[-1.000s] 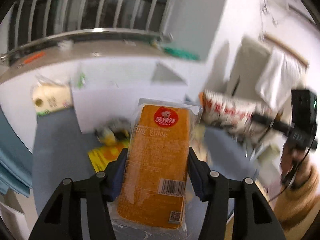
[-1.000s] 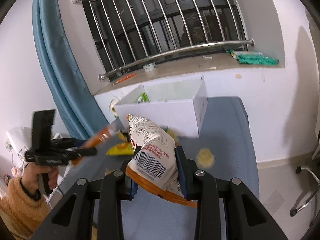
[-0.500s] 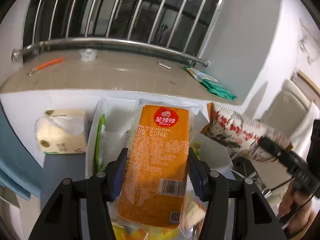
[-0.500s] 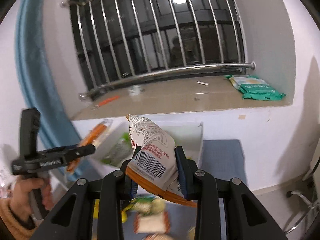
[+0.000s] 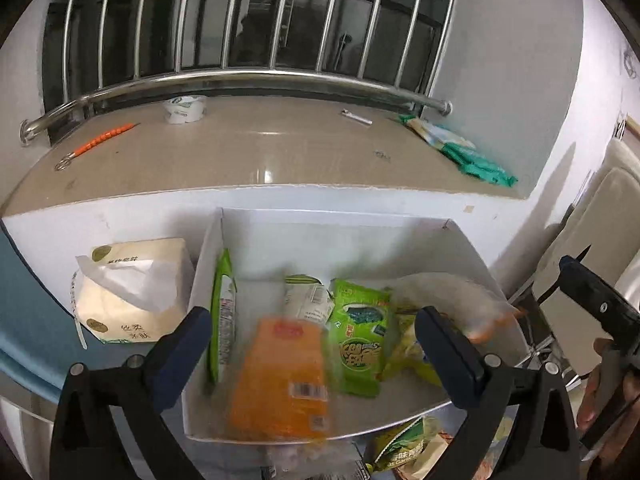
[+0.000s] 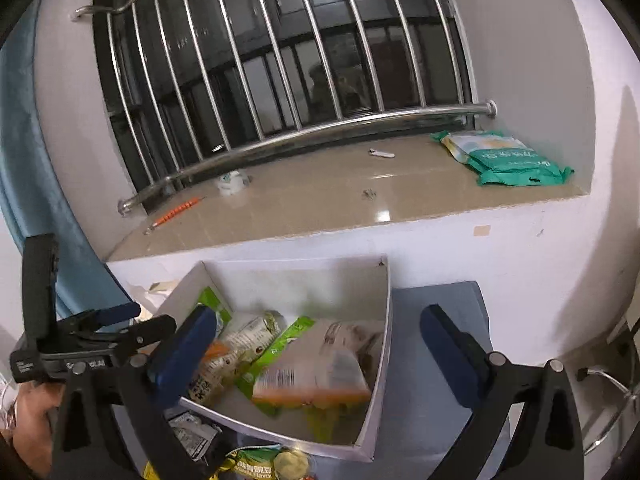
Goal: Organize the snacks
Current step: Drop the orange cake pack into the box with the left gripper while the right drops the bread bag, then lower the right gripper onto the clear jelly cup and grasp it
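Left gripper (image 5: 312,344) and right gripper (image 6: 320,344): jaws opening, nothing gripped. Glossy orange packet (image 5: 280,380) and crinkled white bag (image 6: 316,368), both blurred, free between blue pads, inside white cardboard box (image 5: 340,216). Beyond, smooth stone sill (image 5: 256,148).

box (image 5: 472,256): matt white card | packets (image 5: 360,344): glossy plastic | rail (image 5: 256,78): shiny metal

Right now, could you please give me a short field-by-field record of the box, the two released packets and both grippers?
box: white box, open-topped, below the window sill
orange packet: blurred, over the box, between the opening jaws, free of both pads
white packet: blurred, over the box's right side
left gripper: jaws opening
right gripper: jaws opening
beside box: tissue pack
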`<state>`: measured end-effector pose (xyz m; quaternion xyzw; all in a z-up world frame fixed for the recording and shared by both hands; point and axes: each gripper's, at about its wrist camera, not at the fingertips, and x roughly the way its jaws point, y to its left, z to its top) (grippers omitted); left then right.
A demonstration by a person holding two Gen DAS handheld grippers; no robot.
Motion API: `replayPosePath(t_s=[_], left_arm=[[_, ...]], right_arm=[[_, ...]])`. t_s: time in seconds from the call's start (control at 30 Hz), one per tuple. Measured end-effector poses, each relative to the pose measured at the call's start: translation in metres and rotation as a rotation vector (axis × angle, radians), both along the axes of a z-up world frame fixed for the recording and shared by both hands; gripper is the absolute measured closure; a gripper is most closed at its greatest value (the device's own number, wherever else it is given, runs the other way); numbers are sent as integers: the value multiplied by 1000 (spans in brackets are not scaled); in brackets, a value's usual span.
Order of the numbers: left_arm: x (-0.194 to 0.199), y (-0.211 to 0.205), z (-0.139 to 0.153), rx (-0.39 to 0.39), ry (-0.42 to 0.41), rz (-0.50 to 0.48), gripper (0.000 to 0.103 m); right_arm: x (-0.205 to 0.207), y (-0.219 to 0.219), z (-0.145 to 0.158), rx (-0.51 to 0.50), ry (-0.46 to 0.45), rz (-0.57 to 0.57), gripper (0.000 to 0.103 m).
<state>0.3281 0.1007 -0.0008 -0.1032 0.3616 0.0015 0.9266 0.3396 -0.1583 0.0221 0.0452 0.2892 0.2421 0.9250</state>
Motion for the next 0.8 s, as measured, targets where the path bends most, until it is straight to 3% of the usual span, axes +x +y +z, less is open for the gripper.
replayPosePath(t_s=[0.23, 0.53, 0.8], left_arm=[[-33, 2, 19, 20, -50, -16, 0], [-122, -12, 52, 80, -153, -86, 0], [-205, -33, 55, 100, -228, -136, 0]], right_arm=[[-30, 14, 5, -82, -62, 70, 0], [-93, 4, 9, -29, -87, 160, 0], [-171, -19, -4, -3, -82, 228, 0]])
